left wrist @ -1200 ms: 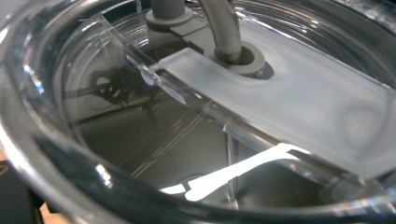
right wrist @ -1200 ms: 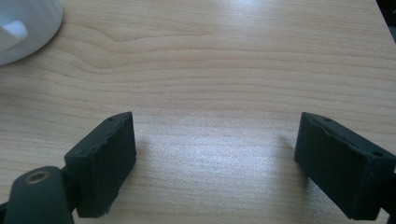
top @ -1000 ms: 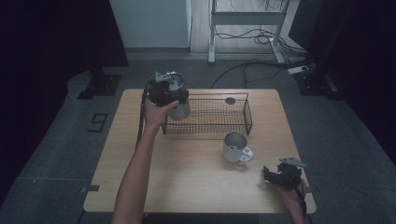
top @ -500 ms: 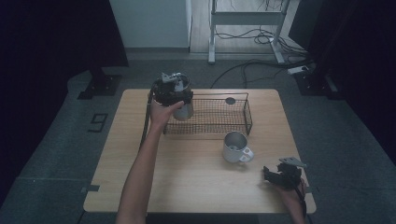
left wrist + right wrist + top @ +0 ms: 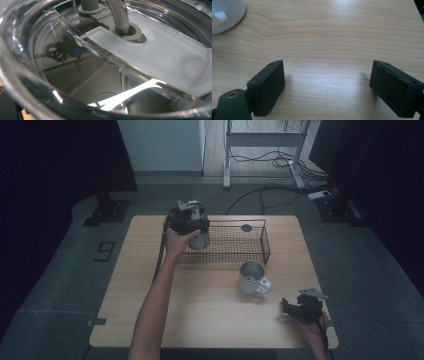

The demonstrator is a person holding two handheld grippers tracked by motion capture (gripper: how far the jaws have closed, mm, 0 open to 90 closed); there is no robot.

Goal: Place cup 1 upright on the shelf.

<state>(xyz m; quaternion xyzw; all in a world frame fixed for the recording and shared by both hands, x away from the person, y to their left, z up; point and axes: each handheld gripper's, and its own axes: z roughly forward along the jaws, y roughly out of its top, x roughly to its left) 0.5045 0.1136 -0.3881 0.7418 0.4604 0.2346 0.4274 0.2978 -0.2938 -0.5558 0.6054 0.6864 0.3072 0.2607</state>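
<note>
Wire basket (image 5: 252, 251), far edge of the tabletop (image 5: 150, 320): our left gripper (image 5: 188, 218) holds a lidded steel tumbler (image 5: 199, 239) at its left end, jaws hidden, grip undeterminable. Mug (image 5: 251, 277) empty, mid-table. Right gripper (image 5: 327, 87) jaws apart, near right corner.
</note>
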